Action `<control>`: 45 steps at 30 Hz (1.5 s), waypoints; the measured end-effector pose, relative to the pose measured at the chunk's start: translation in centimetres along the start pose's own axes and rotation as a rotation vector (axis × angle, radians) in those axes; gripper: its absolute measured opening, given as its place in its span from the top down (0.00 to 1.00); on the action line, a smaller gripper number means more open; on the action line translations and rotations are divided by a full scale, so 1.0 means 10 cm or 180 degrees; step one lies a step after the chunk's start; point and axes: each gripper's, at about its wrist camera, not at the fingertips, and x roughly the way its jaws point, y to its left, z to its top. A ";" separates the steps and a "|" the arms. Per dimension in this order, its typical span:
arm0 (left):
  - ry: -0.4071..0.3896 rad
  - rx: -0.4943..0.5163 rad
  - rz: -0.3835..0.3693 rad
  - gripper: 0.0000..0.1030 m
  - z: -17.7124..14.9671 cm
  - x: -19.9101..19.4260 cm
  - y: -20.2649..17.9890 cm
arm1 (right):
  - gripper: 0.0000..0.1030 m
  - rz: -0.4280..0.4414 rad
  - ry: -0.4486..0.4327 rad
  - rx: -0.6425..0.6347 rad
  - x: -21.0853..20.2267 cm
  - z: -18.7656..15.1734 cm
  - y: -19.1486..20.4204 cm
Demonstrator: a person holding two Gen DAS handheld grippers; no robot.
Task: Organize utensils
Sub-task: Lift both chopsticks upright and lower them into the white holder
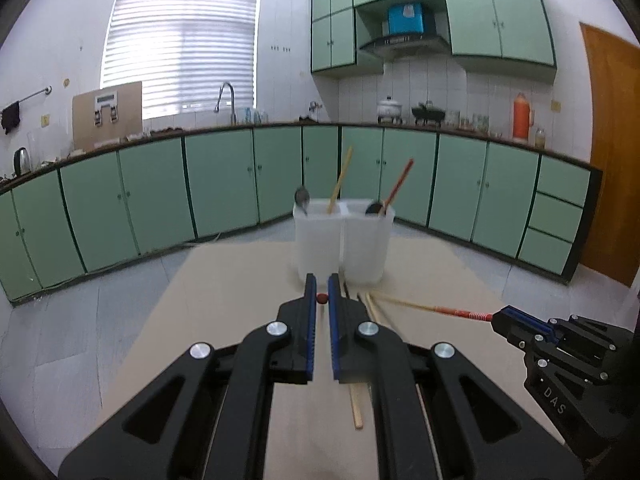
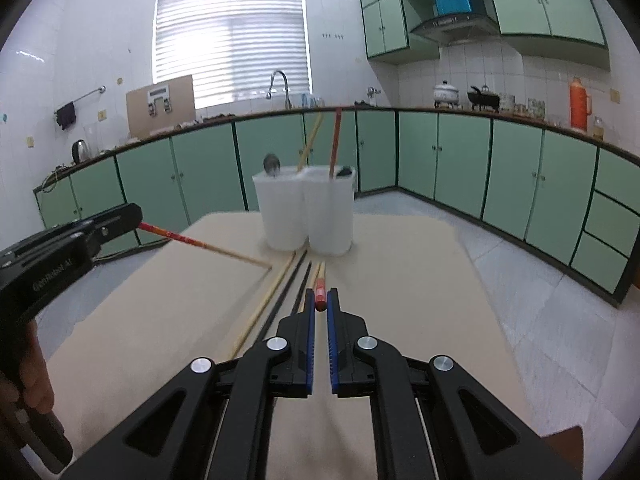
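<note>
Over the table (image 2: 400, 264), each hand-held gripper (image 1: 322, 282) (image 2: 321, 294) level, clamping a red-ended chopstick (image 2: 192, 241).

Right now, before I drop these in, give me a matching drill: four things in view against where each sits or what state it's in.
Things:
1. pale chopstick
2. upright red chopstick
3. black chopsticks
4. right gripper

Places or states:
a. lying flat on the table
b. shut on a red-ended chopstick
c. standing in the left container
d. standing in the right container

Pairs: 1-c, 2-d, 3-a, 4-b
</note>
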 end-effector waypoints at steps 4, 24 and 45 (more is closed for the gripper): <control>-0.0113 -0.0001 -0.0030 0.95 0.16 -0.04 0.02 | 0.94 0.0046 -0.0075 0.0041 -0.04 0.20 -0.06; -0.0356 -0.0066 -0.0315 0.95 0.73 0.01 0.01 | 0.94 0.0381 -0.0269 0.0049 -0.08 1.27 -0.24; -0.1134 -0.0050 -0.0385 0.95 2.17 0.55 -0.02 | 0.94 0.0624 -0.0886 -0.0093 0.48 2.82 -0.22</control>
